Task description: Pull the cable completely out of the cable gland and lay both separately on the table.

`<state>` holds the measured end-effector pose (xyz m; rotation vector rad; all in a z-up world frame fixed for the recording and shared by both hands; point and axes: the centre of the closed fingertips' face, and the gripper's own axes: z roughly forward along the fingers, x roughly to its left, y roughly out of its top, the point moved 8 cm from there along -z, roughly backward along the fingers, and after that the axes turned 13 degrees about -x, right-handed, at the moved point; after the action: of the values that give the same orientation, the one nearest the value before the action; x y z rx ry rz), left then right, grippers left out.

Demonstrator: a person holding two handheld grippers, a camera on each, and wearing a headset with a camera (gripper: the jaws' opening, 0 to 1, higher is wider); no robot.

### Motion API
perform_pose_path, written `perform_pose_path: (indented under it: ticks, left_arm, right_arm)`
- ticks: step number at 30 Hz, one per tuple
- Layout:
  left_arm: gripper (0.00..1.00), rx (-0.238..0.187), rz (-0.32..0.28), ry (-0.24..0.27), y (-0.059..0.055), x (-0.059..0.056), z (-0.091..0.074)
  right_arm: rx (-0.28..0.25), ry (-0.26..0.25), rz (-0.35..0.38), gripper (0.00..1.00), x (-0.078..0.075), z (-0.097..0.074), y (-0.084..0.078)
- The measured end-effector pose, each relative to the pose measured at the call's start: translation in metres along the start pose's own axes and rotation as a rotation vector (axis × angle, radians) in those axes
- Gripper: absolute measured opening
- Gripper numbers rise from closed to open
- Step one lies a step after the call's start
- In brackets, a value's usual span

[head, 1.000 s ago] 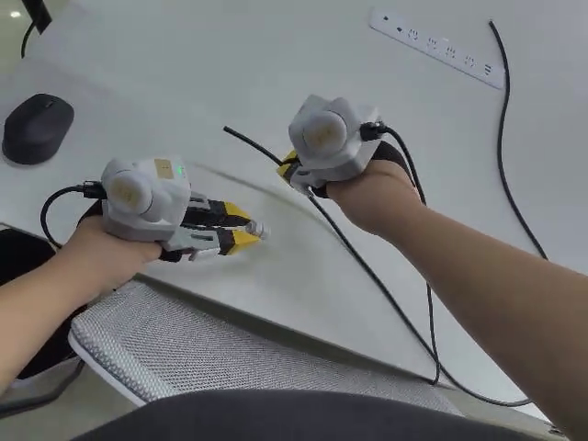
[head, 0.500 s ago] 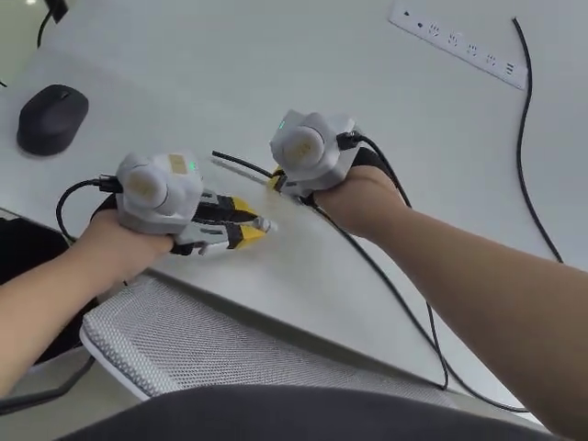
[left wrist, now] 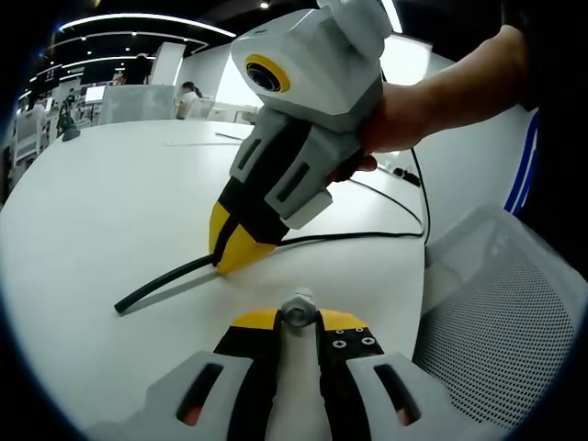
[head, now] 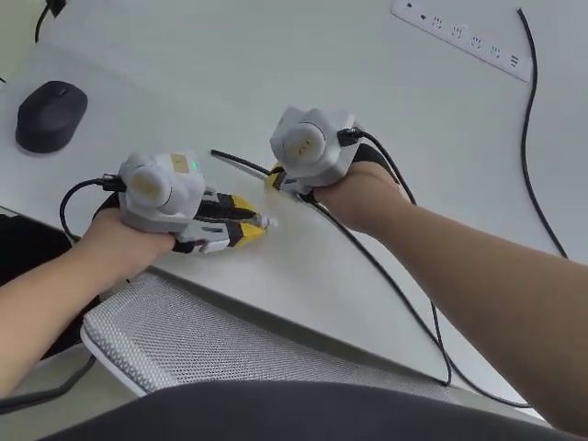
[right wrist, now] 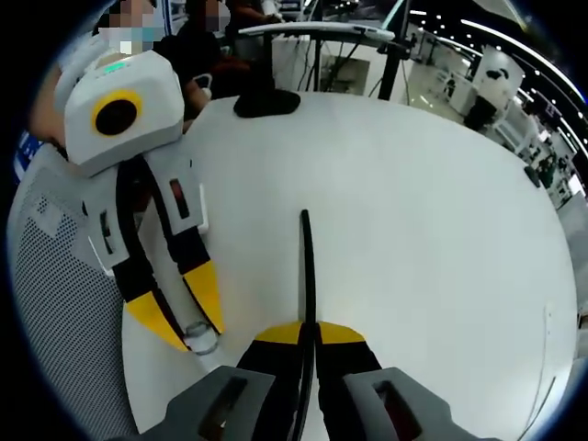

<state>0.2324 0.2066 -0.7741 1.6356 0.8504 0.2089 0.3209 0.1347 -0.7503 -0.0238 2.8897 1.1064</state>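
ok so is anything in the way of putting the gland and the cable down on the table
Nothing visible. The left gripper holds the cable gland and the right gripper holds the cable, both above bare table, with the gland off the cable. The mouse sits well off to the side.
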Motion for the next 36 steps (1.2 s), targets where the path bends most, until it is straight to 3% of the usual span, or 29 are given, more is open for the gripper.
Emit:
perform_pose_path:
  ticks: [8,15,25,28,31,36]
  left_arm:
    - [0.16,0.02,0.028,-0.006,0.0,0.0,0.001]
    - [0.16,0.063,0.051,-0.012,-0.001,-0.003,0.001]
    - [0.17,0.079,0.079,-0.013,-0.001,-0.005,0.001]
    - [0.21,0.066,0.084,0.011,0.002,-0.003,-0.001]
    - [0.21,0.067,0.086,0.003,0.005,-0.004,-0.002]
    - [0.23,0.08,0.089,0.002,0.007,-0.004,-0.003]
  right_arm:
    - [0.0,0.003,-0.014,0.0,0.001,-0.001,0.001]
    - [0.0,0.001,-0.005,0.01,0.003,-0.001,0.001]
    - [0.02,-0.009,-0.075,0.09,0.007,-0.001,0.004]
    - [0.015,-0.038,-0.082,0.09,0.004,-0.006,0.006]
    - [-0.032,-0.076,-0.007,0.12,-0.001,-0.014,0.012]
    - [-0.067,-0.107,0.024,0.18,-0.009,-0.033,0.016]
